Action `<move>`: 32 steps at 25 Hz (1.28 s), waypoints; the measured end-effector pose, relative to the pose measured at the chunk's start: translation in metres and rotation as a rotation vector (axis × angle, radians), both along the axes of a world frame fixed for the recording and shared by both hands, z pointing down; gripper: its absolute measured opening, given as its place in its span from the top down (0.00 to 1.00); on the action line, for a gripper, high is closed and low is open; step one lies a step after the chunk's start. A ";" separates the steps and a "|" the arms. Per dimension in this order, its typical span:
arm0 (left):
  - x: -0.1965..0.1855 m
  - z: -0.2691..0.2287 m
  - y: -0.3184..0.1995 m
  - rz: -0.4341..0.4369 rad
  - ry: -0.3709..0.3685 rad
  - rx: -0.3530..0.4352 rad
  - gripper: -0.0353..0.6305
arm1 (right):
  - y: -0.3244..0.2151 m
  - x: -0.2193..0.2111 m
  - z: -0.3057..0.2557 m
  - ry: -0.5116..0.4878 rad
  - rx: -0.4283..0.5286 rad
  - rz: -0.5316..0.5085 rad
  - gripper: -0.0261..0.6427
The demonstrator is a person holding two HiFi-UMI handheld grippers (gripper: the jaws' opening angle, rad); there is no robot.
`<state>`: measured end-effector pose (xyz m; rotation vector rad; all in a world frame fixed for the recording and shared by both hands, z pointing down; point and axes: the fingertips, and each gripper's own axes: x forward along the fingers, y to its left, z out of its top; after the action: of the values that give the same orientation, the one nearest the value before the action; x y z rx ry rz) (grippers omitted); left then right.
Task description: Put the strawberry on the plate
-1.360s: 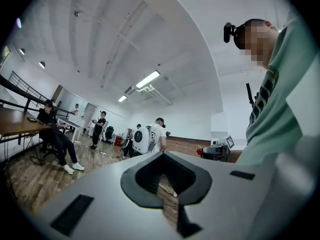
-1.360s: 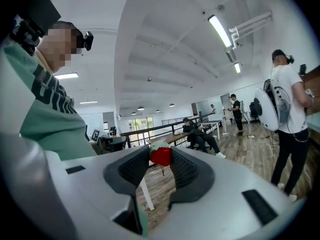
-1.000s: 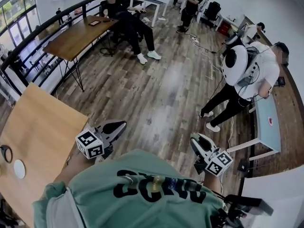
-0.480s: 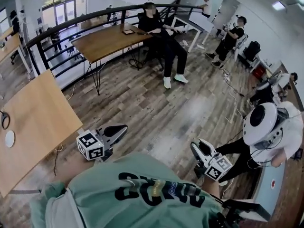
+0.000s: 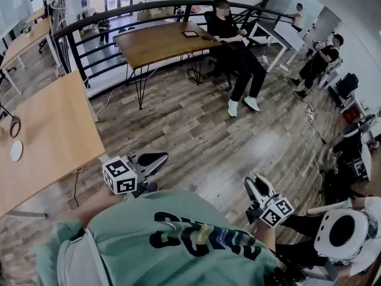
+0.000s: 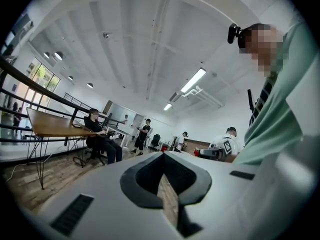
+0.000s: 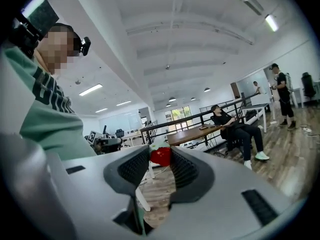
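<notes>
A red strawberry (image 7: 161, 156) with a green top sits pinched between the dark ribbed pads of my right gripper (image 7: 160, 150), held in the air well above the wooden floor. In the head view the right gripper (image 5: 257, 183) is at my right side, and the berry is hidden there. My left gripper (image 5: 156, 158) points ahead at my left side; in the left gripper view (image 6: 163, 158) its jaws stand together with nothing between them. A small white round plate (image 5: 16, 151) lies on the light wooden table (image 5: 56, 130) at the far left, out of reach of both grippers.
A black ring-shaped object (image 5: 13, 126) lies on the table near the plate. A black railing (image 5: 119, 16) runs behind the table. A person sits at a brown desk (image 5: 161, 40) ahead, and other people stand at the right. Wooden floor (image 5: 196, 130) lies between.
The head view has swung left: the light table and the white plate now take more of the left side. Both grippers keep their places by my body, the right still holding the strawberry.
</notes>
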<state>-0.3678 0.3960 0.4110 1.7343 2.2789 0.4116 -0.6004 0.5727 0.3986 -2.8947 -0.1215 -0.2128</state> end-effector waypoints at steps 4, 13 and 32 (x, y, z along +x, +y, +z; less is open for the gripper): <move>0.050 0.010 0.037 0.016 -0.028 -0.030 0.94 | 0.037 0.054 0.002 -0.021 -0.021 0.004 0.76; 0.237 0.003 0.117 0.032 -0.013 -0.105 0.94 | 0.105 0.244 -0.038 0.014 -0.087 -0.013 0.76; 0.421 0.008 0.155 -0.503 0.046 -0.028 0.94 | 0.243 0.538 0.001 0.031 -0.021 -0.542 0.76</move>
<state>0.0531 0.5512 0.4188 2.2232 1.7667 0.2344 -0.0622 0.8160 0.3994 -2.8830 0.6741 -0.2573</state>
